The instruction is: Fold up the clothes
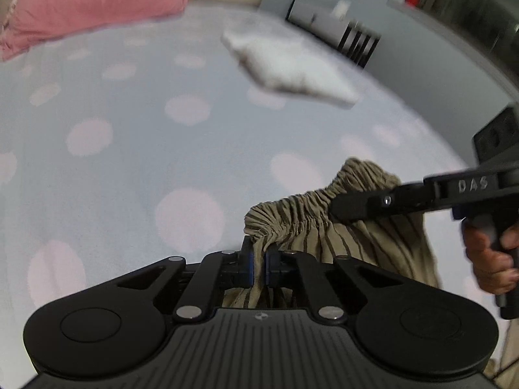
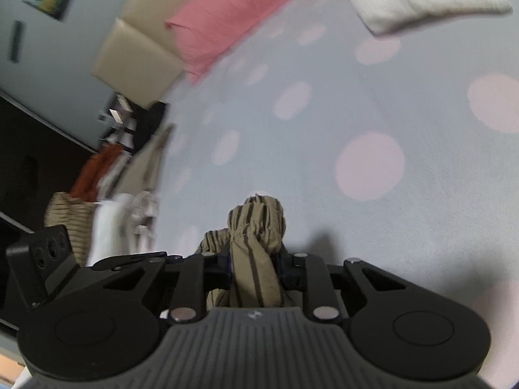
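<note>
- Left wrist view: the left tongs [image 1: 258, 267] are closed on a bunch of the tan striped garment [image 1: 324, 227], just below its gathered elastic waistband. The right tongs [image 1: 340, 209] come in from the right and appear to pinch the same waistband a little further along; the person's right hand [image 1: 493, 259] grips the handle.
- The garment hangs between the two grips above the bed [image 1: 129, 162], bunched rather than spread. By my reading the folding of this piece has barely begun: no crease is made and it is not yet laid flat.
- A folded white cloth [image 1: 292, 68] lies further off on the bed, which suggests one item is already done. A pink pillow [image 1: 97, 3] sits at the far edge.
- Right wrist view: the right tongs [image 2: 256, 272] are clamped on a thick wad of the striped fabric, which fills the gap between them.
- Here the dotted sheet ahead is bare, giving wide room to lay the garment out. The bed's edge runs on the left, with a heap of clothes [image 2: 84, 201] beyond it, so the spreading is better kept toward the middle.
</note>
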